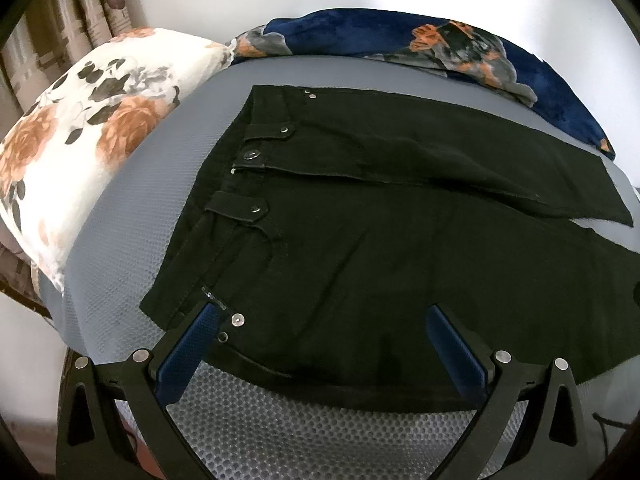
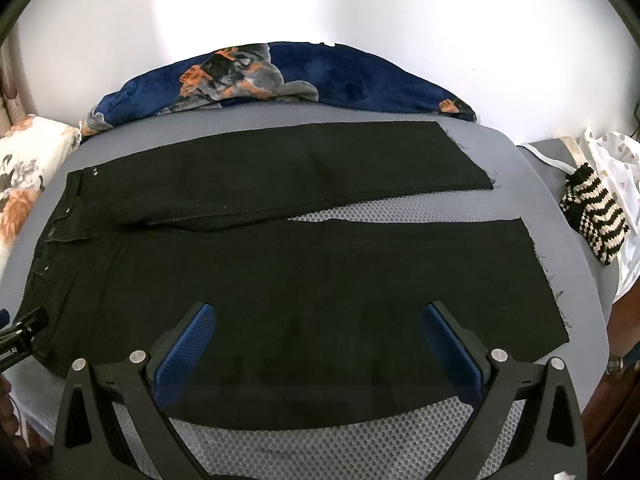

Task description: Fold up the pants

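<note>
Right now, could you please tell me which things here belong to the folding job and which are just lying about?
Job: pants; left tool; right tool.
Lying about: pillow; blue blanket; striped knit.

Bright overexposed wall point(image 2: 320, 8), fisheye-curved dark edges.

Bare mattress point(image 2: 320, 444) before pants point(image 2: 280, 280), pillow point(image 1: 80, 140) left, blanket point(image 2: 340, 76) behind

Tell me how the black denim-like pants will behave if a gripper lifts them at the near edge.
The black denim-like pants will probably drape limply, since they lie flat on the grey mesh mattress. Their thick seams and waistband suggest moderate weight. Unlikely to slip: the weave looks coarse.
</note>
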A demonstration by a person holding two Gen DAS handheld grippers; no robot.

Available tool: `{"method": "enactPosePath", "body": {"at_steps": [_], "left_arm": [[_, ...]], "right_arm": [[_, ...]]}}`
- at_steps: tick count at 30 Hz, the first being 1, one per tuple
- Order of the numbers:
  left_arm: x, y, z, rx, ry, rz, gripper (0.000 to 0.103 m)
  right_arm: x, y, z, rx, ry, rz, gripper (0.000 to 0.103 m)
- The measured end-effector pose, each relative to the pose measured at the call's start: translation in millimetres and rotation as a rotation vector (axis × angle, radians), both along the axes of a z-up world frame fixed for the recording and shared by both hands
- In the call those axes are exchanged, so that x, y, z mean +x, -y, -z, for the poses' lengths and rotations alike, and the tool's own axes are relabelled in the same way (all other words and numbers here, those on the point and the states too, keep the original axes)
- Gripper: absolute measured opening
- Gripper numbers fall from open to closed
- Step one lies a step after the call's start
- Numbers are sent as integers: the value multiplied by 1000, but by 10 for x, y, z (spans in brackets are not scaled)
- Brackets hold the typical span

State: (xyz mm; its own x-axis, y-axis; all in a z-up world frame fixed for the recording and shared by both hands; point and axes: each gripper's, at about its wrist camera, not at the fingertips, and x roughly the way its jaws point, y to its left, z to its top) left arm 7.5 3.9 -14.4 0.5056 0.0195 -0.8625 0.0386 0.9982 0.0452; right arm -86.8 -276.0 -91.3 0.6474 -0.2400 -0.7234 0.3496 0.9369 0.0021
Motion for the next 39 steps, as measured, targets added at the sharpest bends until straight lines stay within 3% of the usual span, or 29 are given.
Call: {"method": "enactPosePath", "body": {"at_steps": [10, 19, 26, 33, 39], "left_arm": [[132, -87, -25, -13, 16, -5, 103], [579, -354, -31, -59, 9, -48, 101], [1139, -640, 64, -14, -5, -104, 91], [1623, -788, 78, -26, -16, -95, 82], [2097, -883, 113, -122, -32, -17, 68]], "right_arm": [[227, 70, -36, 25, -11, -33, 102], [589, 175, -114, 81, -10, -59, 102], [995, 178, -138, 60, -25, -90, 102], [1434, 46, -109, 40, -52, -148, 102], [1798, -9, -152, 81, -34, -199, 102]]}}
